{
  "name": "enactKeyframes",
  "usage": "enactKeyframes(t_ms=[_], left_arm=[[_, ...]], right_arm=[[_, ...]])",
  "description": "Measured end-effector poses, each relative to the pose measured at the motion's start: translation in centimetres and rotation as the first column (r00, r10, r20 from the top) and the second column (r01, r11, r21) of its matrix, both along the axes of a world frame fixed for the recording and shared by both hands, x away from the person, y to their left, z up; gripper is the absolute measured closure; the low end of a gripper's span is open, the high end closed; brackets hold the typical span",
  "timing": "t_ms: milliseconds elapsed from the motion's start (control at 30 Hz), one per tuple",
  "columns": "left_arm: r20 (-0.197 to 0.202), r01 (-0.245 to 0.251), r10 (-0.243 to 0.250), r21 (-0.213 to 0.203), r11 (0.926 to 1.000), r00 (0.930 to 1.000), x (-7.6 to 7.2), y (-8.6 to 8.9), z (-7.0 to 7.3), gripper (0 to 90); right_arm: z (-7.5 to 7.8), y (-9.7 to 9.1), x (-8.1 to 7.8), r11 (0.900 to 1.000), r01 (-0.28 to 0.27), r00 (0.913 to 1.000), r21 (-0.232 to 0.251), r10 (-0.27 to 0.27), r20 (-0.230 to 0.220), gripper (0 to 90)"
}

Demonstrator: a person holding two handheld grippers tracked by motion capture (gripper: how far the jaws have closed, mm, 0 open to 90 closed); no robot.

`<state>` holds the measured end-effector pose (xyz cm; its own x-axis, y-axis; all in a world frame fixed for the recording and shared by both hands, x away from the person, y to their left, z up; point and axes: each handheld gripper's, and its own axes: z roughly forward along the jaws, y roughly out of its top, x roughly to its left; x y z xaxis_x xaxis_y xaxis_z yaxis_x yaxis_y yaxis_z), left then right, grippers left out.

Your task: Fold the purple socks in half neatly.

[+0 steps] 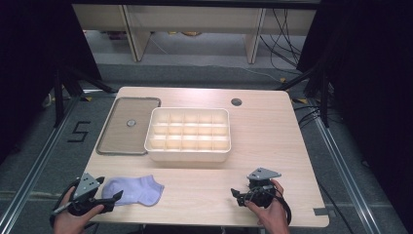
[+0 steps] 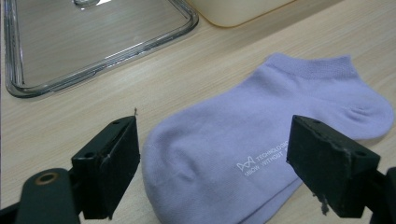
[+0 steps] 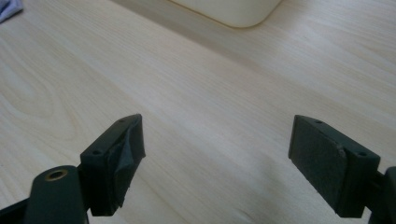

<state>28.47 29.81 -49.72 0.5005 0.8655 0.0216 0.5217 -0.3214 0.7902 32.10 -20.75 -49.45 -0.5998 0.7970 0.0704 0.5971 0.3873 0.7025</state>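
Room: dark curtained bay, grey floor, pale wood tabletop (image 1: 272, 146).
Left claw (image 1: 115, 198): jaws spread wide and empty, low at the near left corner, aimed at the sock.
Sock (image 1: 134, 190): lilac ankle sock lying flat near the front edge, just ahead of the left claw; judged light, limp and unbreakable, likely to sag and fold when lifted. Best pinched at the toe end nearest the jaws.
Lid (image 1: 127, 126): clear, flat, left of the box.
Box (image 1: 187, 155): cream divided organiser, every compartment empty.
Right claw (image 1: 237, 196): open, holding nothing, over bare wood.
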Motion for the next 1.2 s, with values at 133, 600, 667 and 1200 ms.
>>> enactKeyframes(t_ms=[133, 600, 667, 1200], left_arm=[[-0.004, 0.009, -0.009, 0.012, 0.9999, 1.0000, 0.1, -0.1, 0.0, 16.2], [-0.005, 0.010, -0.010, 0.012, 0.9999, 0.9999, -0.3, 0.0, 0.0, 16.2], [0.001, 0.005, -0.005, 0.003, 1.0000, 1.0000, -0.3, -0.1, -0.1, 16.2], [-0.014, 0.021, -0.020, 0.036, 0.9991, 0.9997, -0.5, 0.2, 0.1, 16.2]], right_arm=[[-0.1, 0.3, -0.1, 0.9996, -0.024, 0.9995, 0.017, 0.024, -0.023, 20.9], [0.1, 0.7, 0.1, 0.9983, -0.055, 0.9984, 0.020, 0.055, 0.011, 23.3], [0.2, 1.1, 0.0, 0.9985, -0.046, 0.9988, 0.030, 0.046, -0.015, 23.5], [0.8, 4.4, -0.1, 0.9874, -0.154, 0.9878, 0.035, 0.153, 0.027, 34.9]])
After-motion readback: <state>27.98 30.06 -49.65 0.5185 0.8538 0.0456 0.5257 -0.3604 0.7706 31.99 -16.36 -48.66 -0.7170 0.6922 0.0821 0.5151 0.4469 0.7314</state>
